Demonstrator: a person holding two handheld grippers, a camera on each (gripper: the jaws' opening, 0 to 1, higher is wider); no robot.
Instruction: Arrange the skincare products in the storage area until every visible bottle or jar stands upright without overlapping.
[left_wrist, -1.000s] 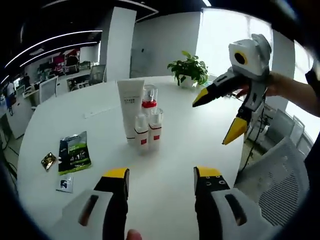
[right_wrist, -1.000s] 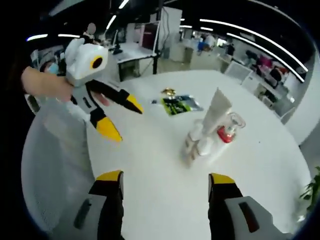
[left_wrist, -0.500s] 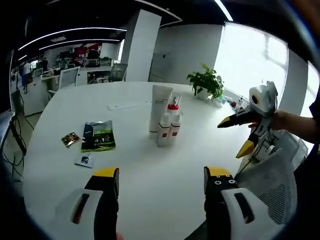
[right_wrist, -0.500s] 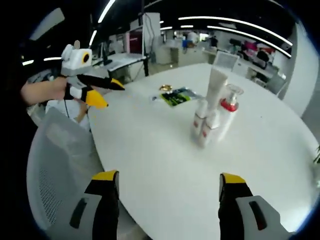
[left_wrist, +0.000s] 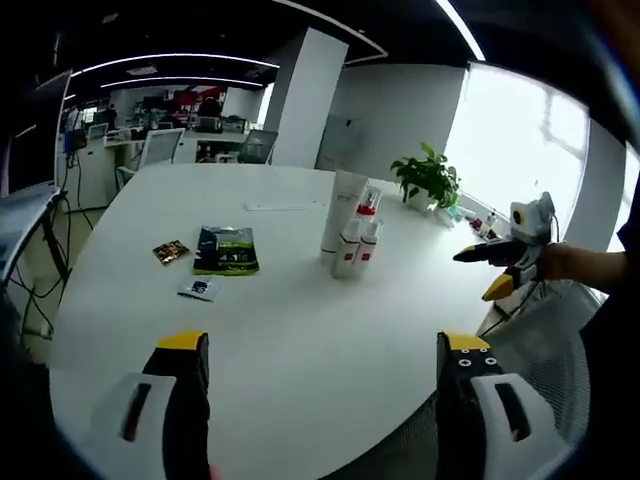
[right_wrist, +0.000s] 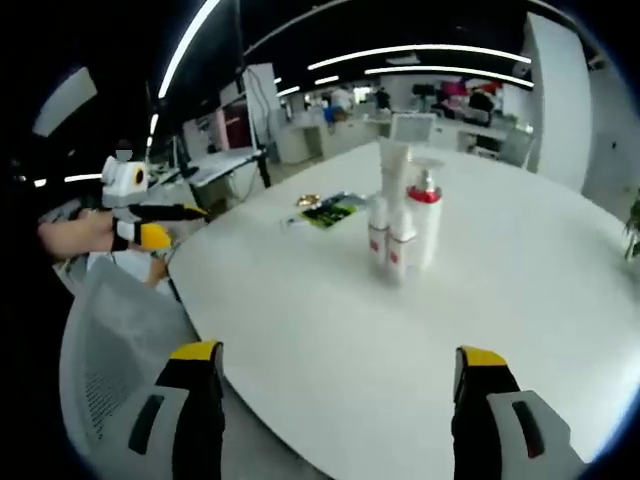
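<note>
A round white surface (left_wrist: 300, 340) carries a tight cluster of skincare products: a tall white tube (left_wrist: 343, 197), a red-capped pump bottle (left_wrist: 364, 222) and two small white bottles (left_wrist: 351, 248) just in front of it, all upright and touching or nearly so. Sachets (left_wrist: 225, 250) lie well apart from the cluster. The left tool (left_wrist: 325, 350) and right tool (right_wrist: 338, 360) are both spread wide, empty, at the surface's edge, far from the cluster. Reaching back in risks nudging one bottle and toppling its close neighbours.
</note>
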